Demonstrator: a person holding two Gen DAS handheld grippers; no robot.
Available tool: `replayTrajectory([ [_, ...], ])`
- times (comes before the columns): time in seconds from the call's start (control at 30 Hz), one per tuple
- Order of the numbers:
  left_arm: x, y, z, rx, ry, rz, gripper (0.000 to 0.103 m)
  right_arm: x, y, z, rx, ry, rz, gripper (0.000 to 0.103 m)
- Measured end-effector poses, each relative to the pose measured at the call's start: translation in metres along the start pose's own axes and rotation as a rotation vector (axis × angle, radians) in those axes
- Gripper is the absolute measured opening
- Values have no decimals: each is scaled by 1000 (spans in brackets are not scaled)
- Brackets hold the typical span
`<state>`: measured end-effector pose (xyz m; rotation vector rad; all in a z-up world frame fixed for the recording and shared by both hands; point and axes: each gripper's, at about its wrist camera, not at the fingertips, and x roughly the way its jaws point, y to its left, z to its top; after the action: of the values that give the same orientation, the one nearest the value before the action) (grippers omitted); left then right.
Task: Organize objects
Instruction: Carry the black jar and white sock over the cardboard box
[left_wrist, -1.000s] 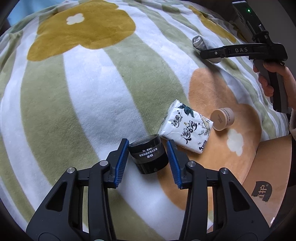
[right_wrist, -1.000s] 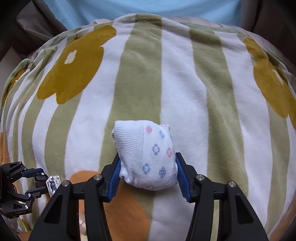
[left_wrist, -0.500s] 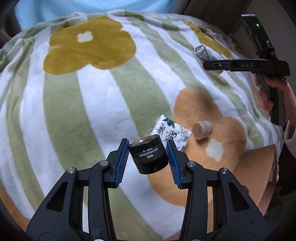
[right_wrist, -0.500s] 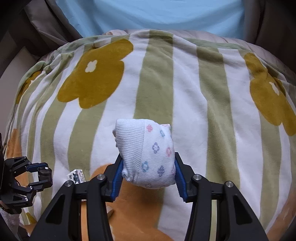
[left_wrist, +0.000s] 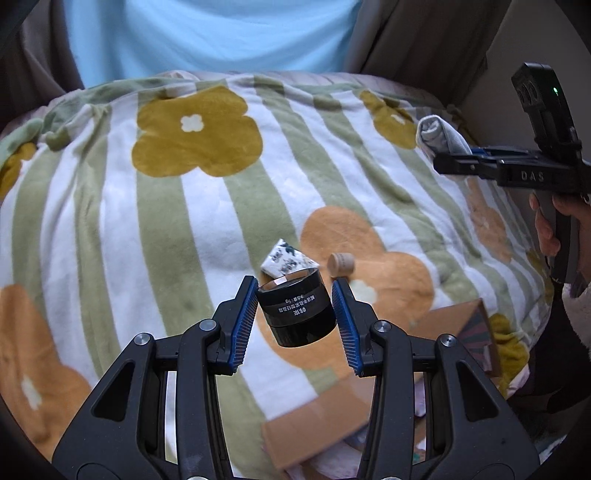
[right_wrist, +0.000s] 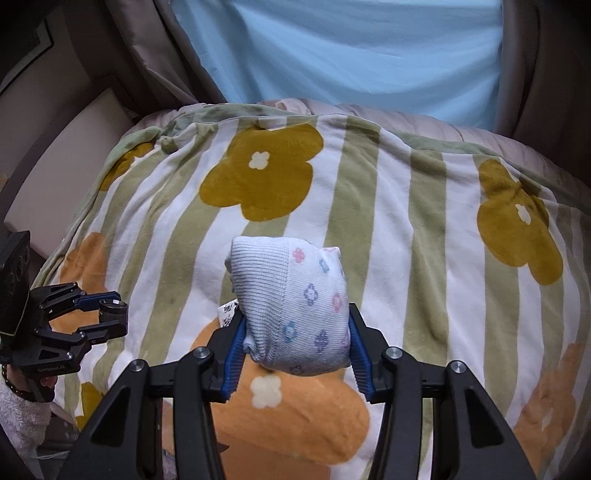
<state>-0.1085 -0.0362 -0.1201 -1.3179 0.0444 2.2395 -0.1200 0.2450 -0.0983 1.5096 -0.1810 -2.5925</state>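
My left gripper (left_wrist: 294, 317) is shut on a black jar (left_wrist: 297, 309) with white lettering and holds it in the air above the striped flower blanket (left_wrist: 155, 229). My right gripper (right_wrist: 295, 341) is shut on a rolled white sock (right_wrist: 291, 306) with small coloured flowers, also held above the blanket. In the left wrist view the right gripper (left_wrist: 443, 162) with the sock (left_wrist: 437, 136) shows at the right. In the right wrist view the left gripper (right_wrist: 110, 314) with the jar (right_wrist: 112, 309) shows at the left edge.
A printed tissue pack (left_wrist: 286, 260) and a small tan round tub (left_wrist: 340, 264) lie on the blanket beyond the jar. An open cardboard box (left_wrist: 369, 369) sits at the bed's near edge, lower right. A light blue curtain (left_wrist: 207, 37) hangs behind the bed.
Both grippers have risen and pulled back from the blanket with their loads. The tissue pack and tub look smaller and farther. The curtain has come into view.
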Motion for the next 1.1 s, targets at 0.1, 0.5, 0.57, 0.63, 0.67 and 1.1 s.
replayTrajectory([
  [0.1, -23, -17, -16, -12, -21, -1, 38, -27, 14, -19, -31, -5, 24, 46],
  [0.5, -63, -79, -114, -84, 4, 4, 38, -78, 67, -119, -164, 57, 80, 46],
  [0.57, -59, -88, -132, -99, 22, 0, 38, -77, 73, -137, -175, 79, 93, 46],
  [0.63, -54, -93, -145, -108, 39, -4, 38, -74, 78, -154, -178, 102, 100, 46],
  [0.67, -50, -98, -153, -110, 50, -3, 38, -70, 79, -161, -178, 113, 101, 46],
  [1.1, 13, -110, -211, -170, 162, -9, 38, -24, 83, -236, -200, 211, 83, 46],
])
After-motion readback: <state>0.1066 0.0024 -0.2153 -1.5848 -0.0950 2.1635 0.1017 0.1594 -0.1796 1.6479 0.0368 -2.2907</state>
